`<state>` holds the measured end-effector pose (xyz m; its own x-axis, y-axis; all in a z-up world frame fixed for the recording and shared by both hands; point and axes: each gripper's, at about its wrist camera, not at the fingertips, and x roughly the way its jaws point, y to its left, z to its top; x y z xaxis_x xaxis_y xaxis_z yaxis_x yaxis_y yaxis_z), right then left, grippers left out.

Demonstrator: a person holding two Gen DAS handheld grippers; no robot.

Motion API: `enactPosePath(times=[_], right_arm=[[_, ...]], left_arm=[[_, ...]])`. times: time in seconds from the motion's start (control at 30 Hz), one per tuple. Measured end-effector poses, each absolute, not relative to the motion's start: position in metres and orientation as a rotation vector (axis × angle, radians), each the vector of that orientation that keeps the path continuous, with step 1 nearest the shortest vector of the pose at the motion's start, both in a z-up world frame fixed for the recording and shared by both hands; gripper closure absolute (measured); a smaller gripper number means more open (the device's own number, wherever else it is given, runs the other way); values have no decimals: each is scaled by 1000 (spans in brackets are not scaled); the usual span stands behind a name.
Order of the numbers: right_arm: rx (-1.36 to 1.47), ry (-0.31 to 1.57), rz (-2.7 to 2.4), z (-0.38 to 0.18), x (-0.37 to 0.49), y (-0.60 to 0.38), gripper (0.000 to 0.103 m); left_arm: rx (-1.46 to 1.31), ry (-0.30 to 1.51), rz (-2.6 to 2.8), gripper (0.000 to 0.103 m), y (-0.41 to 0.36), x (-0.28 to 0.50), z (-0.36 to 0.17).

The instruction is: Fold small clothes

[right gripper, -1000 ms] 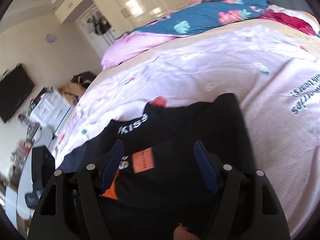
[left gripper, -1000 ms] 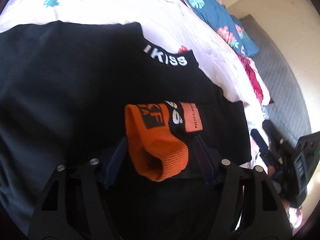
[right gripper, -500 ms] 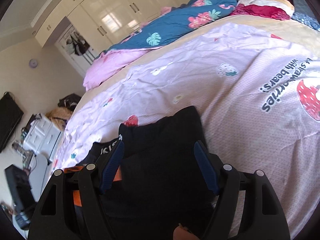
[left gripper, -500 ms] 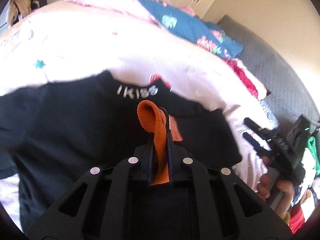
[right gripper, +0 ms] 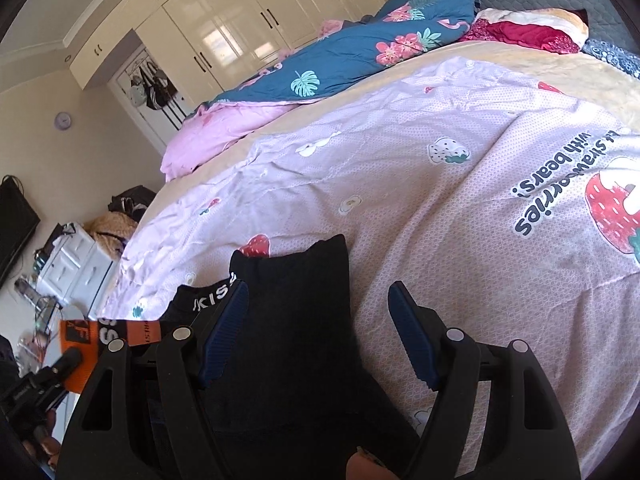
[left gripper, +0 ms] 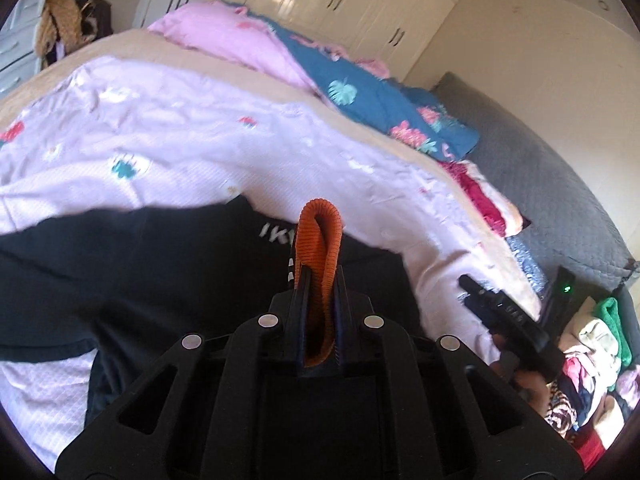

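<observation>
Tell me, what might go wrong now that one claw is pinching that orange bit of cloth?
1. The left claw grips only the orange cuff; the rest of the black garment lies on the bedspread, so the cloth may slip out or bunch up when pulled.
2. The right claw is open and holds nothing, so the garment's far end is unpinned and could drag along, spoiling the fold.

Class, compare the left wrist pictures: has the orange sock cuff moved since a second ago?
Yes. The orange sock cuff, then lying loose on the black garment, is now pinched in the left gripper and lifted above the garment's white lettering.
</observation>
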<state>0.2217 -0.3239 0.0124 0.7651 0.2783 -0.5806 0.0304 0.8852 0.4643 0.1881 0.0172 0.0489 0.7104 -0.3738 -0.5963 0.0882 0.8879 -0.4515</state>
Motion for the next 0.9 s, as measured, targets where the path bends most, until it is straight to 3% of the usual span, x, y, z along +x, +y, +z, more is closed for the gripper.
enactPosePath(times=[0.43,0.9], right_arm=[[316,738,216,13,223,-282,32],[120,824,322,-2,223,-230,32]], left_arm=[[-431,862,-141,99,50,193,8],[-319,861,-41,98,49,188,8]])
